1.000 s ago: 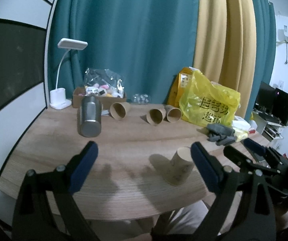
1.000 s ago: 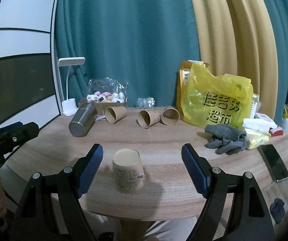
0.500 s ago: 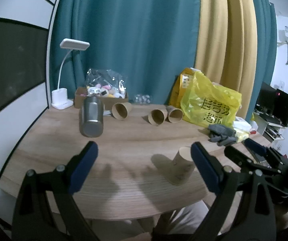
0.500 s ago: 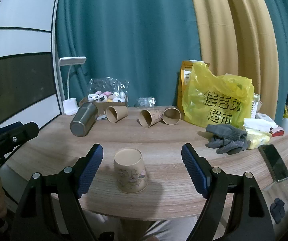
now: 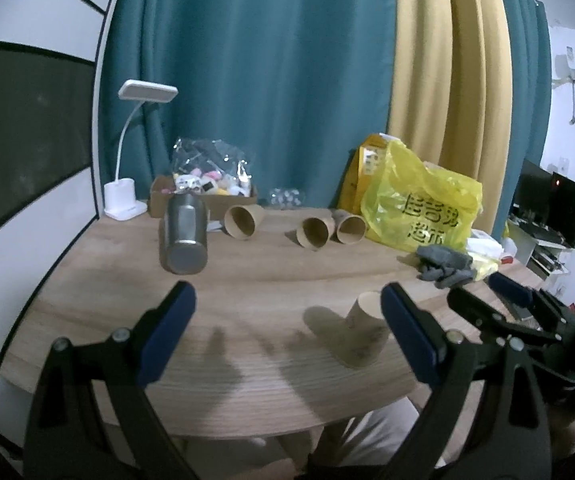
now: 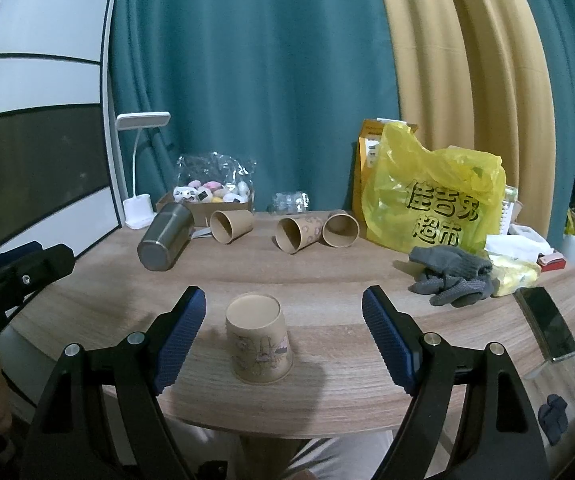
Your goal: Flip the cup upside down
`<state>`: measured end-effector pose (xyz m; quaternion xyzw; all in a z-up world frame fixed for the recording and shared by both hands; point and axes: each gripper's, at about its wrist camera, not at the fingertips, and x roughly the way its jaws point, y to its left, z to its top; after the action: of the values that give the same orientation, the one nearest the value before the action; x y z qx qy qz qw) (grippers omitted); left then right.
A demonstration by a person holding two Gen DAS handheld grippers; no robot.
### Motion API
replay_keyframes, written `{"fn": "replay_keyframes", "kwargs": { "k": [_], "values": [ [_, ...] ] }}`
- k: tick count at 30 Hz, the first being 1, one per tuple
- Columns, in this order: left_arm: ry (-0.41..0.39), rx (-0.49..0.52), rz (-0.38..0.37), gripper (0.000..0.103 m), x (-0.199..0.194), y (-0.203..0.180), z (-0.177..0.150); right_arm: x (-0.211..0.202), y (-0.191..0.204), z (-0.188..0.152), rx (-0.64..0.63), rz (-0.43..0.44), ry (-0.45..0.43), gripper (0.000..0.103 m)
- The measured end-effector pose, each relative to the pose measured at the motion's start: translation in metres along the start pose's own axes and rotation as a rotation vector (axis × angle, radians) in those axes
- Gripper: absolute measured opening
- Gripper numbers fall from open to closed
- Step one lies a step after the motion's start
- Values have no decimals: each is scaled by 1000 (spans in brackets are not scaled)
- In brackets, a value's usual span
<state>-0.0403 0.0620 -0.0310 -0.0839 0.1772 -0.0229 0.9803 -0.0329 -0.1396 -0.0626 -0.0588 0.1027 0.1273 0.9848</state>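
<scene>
1 cup already bottom-up, both grippers hanging back

1 printed paper cup (image 6: 258,339) sits near the front edge of the wooden table (image 6: 327,272), wide mouth down and flat base up, so by my read the flip itself looks done. the right gripper (image 6: 283,334) has it framed between widely spread jaws, neither pad touching, nothing held. the left gripper (image 5: 287,330) is spread wide too, empty, with the cup just off its right pad. what's left, i'd judge, is only pulling away.

further back, 3 brown paper cups lie on their sides, mouths toward us, all looking empty: 1 (image 6: 229,226) beside the steel tumbler (image 6: 163,238), which is tipped over as well, and 2 more (image 6: 297,234) (image 6: 341,230) touching each other. behind them a cardboard box (image 6: 207,206) holds small plush toys under a clear bag. a yellow shopping bag (image 6: 433,200) stands right, contents hidden, grey gloves (image 6: 449,274) just in front of it.
</scene>
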Motion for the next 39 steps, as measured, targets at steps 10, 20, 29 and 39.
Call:
{"fn": "replay_keyframes", "kwargs": {
  "k": [10, 20, 29, 39],
  "values": [
    [-6, 4, 15, 95, 0, -1, -1, 0, 1, 0, 0, -3, -1, 83],
    [4, 9, 6, 95, 0, -1, -1, 0, 2, -1, 0, -1, 1, 83],
    [22, 5, 9, 95, 2, 0, -1, -1, 3, -2, 1, -1, 0, 83],
    [18, 13, 16, 95, 2, 0, -2, 0, 2, -2, -1, 0, 1, 83]
  ]
}}
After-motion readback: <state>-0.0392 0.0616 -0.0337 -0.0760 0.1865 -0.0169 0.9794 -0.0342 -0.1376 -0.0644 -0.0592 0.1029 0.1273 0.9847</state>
